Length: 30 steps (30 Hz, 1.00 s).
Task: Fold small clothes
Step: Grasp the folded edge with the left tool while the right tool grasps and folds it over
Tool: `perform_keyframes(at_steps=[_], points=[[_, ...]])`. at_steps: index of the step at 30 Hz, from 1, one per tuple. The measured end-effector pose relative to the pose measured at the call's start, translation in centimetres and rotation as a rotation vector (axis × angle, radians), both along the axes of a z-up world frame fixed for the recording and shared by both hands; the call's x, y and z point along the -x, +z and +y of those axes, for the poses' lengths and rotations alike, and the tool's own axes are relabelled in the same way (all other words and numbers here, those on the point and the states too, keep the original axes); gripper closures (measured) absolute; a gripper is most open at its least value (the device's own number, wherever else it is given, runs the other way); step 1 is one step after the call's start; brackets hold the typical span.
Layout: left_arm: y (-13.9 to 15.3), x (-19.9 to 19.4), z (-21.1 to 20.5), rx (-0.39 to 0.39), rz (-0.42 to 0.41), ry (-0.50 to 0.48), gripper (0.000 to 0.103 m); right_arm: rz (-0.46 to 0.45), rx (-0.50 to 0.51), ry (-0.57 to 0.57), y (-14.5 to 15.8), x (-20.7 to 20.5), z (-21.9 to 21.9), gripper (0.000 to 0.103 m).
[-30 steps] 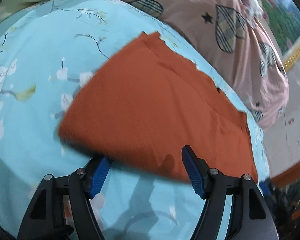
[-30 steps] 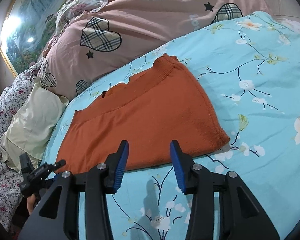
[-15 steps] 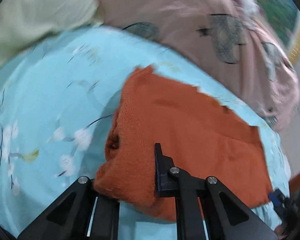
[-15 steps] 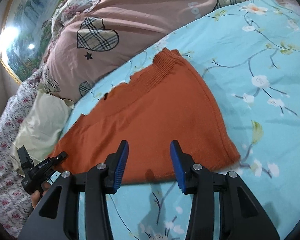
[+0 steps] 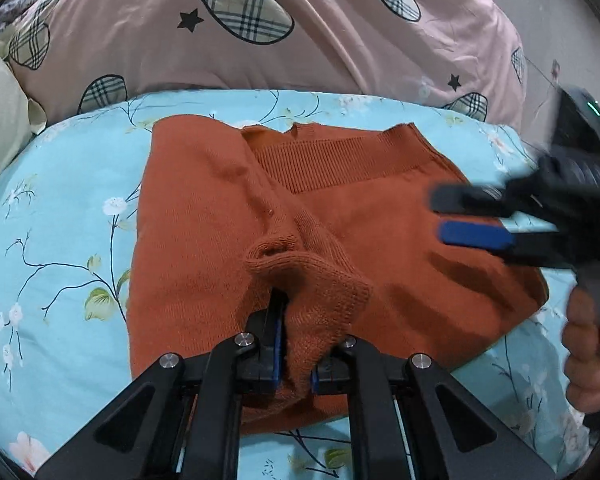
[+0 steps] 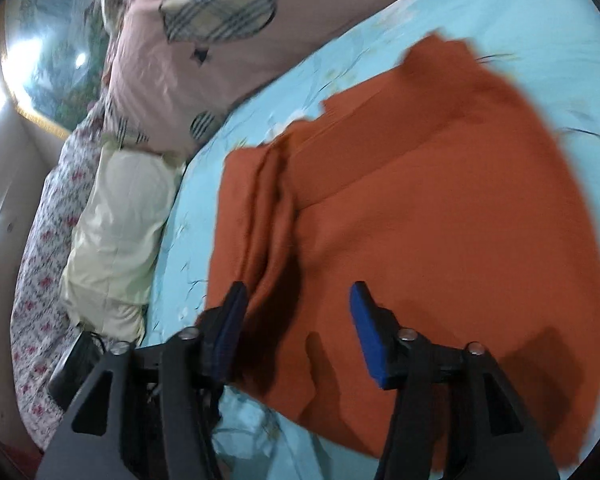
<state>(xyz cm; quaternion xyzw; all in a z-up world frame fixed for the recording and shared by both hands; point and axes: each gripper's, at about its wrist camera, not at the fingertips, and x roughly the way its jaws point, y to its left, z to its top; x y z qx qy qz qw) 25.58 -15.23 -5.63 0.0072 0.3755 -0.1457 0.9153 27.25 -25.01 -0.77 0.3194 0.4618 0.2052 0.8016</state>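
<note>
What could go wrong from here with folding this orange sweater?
The left gripper pinches only a small bunched corner of the orange sweater, so the knit may slip out mid-fold. The fabric is already rumpled where it is being dragged over, so the fold could land crooked. The right gripper, jaws open above the cloth, could snag it.

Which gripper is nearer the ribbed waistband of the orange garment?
Right. The right gripper hovers open just beside the ribbed waistband; the left gripper is shut on a bunched fold of the orange garment, nearer its opposite edge.

left gripper (image 5: pixel 294 344) clamped on fabric, right gripper (image 6: pixel 296 334) jaws just opening, empty
</note>
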Motion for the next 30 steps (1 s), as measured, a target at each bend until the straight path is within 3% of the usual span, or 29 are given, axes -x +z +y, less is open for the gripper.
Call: perform_keyframes(at_steps=[5,8,9,11,16,19,22,26,30], points=[[1.1,0.8,1.4,0.048,-0.029,-0.016,0.096,0.081,-0.071,0.116,-2.0,-6.0,4.7,0.038],[1.6,1.5,1.7,0.052,-0.037,-0.029,0.096,0.041,-0.046,0.124,-1.9,-8.6,6.4,0.038],[1.8,1.5,1.7,0.043,-0.037,-0.032,0.096,0.018,-0.006,0.118,-1.6,-8.9,6.6,0.051],[1.8,1.8,1.3,0.027,-0.038,-0.042,0.097,-0.005,0.089,0.117,-0.7,-9.5,6.9,0.089],[3.0,2.7,-0.8,0.022,-0.059,-0.095,0.097,-0.186,0.186,0.097,4.5,-6.0,3.6,0.089],[3.9,3.1,-2.8,0.072,-0.06,-0.16,0.097,-0.228,0.243,0.057,6.4,-4.0,-0.3,0.089],[4.3,3.0,-5.6,0.139,-0.036,-0.238,0.097,-0.204,0.292,0.013,6.4,-3.3,-3.7,0.089],[4.2,2.9,-9.8,0.225,-0.015,-0.354,0.097,-0.112,0.315,-0.072,3.9,-2.5,-8.8,0.089],[3.2,2.7,-12.8,0.222,0.013,-0.412,0.097,-0.059,0.313,-0.099,1.4,-2.1,-11.0,0.089]])
